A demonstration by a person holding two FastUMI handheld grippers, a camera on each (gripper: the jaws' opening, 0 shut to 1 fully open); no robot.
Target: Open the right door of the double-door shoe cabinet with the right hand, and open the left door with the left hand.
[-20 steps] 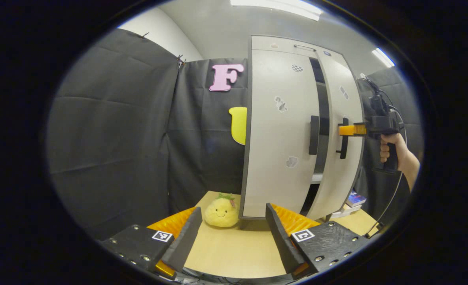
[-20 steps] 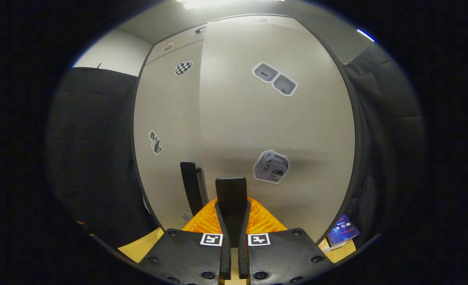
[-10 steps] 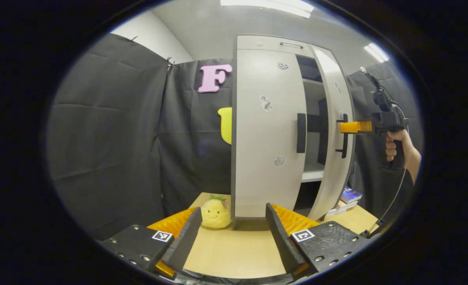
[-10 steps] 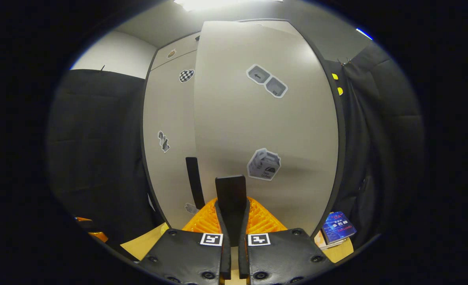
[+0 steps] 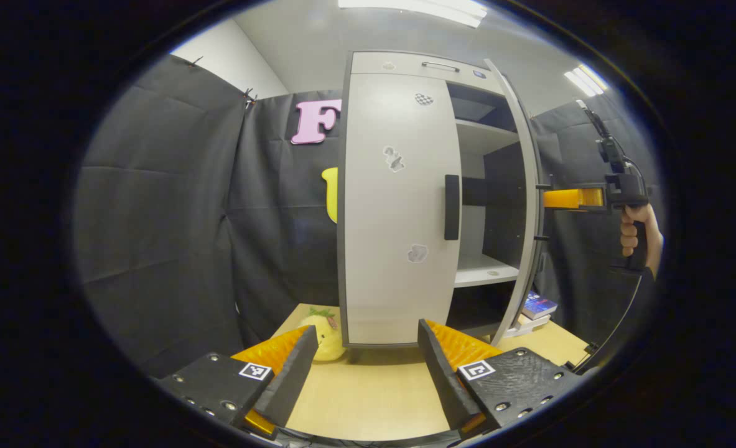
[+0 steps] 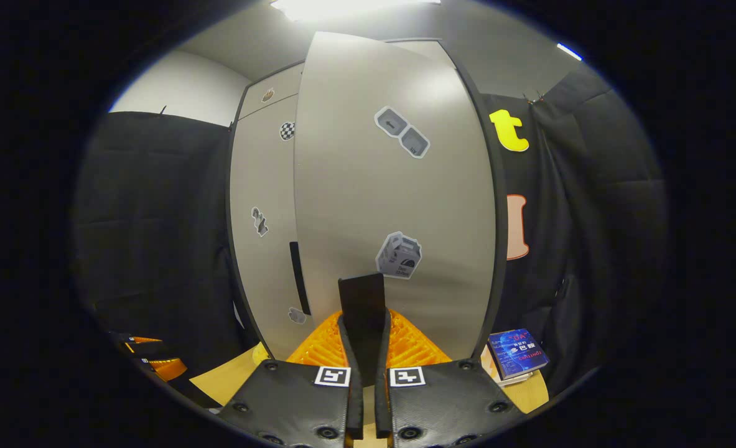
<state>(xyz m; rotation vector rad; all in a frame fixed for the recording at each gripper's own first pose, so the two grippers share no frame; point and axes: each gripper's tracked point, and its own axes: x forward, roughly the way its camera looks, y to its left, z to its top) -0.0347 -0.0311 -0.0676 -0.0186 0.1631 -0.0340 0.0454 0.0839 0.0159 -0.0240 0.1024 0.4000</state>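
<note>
The double-door shoe cabinet (image 5: 405, 205) stands on the wooden counter (image 5: 368, 392). Its right door (image 6: 392, 205) is swung well out, baring the inner shelves (image 5: 483, 270). The right tongs (image 6: 363, 348) are clamped on that door's black handle (image 6: 362, 305), both fingers pressed against it; in the left gripper view a hand (image 5: 634, 230) holds them at the door's edge. The left door (image 5: 395, 205) is closed, its handle (image 5: 451, 207) untouched. The left tongs (image 5: 364, 367) hang spread wide and empty in front of it, well apart from the handle. A yellow plush toy (image 5: 325, 330) sits by the cabinet's left foot, and a blue book (image 6: 517, 353) lies on the counter to its right.
</note>
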